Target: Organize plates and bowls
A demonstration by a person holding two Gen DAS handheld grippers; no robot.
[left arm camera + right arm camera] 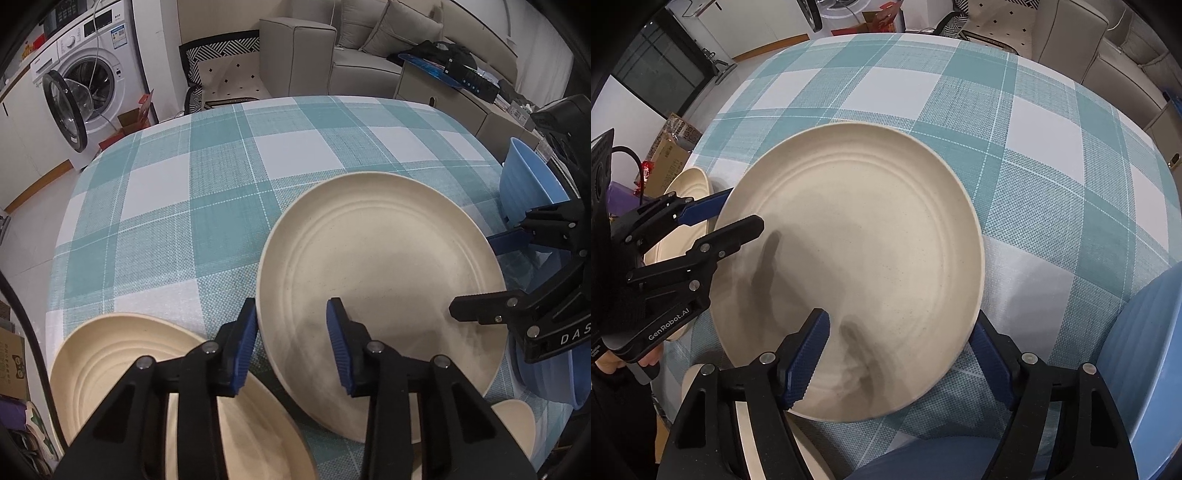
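Note:
A large cream plate [380,273] [857,258] lies on the checked tablecloth. My left gripper [291,343] is open and straddles its left rim, one finger over the plate, one outside; it also shows in the right wrist view [738,210]. My right gripper [901,354] is open and straddles the plate's near right rim; it also shows in the left wrist view [476,273]. A second cream plate [122,365] [687,184] lies at the left. A blue bowl [528,184] [1145,350] stands at the right.
A small cream dish [517,424] [698,384] sits at the near table edge. The teal and white tablecloth [221,177] [1015,129] stretches beyond the plates. A washing machine [85,74], a chair [221,70] and a sofa [351,48] stand past the table.

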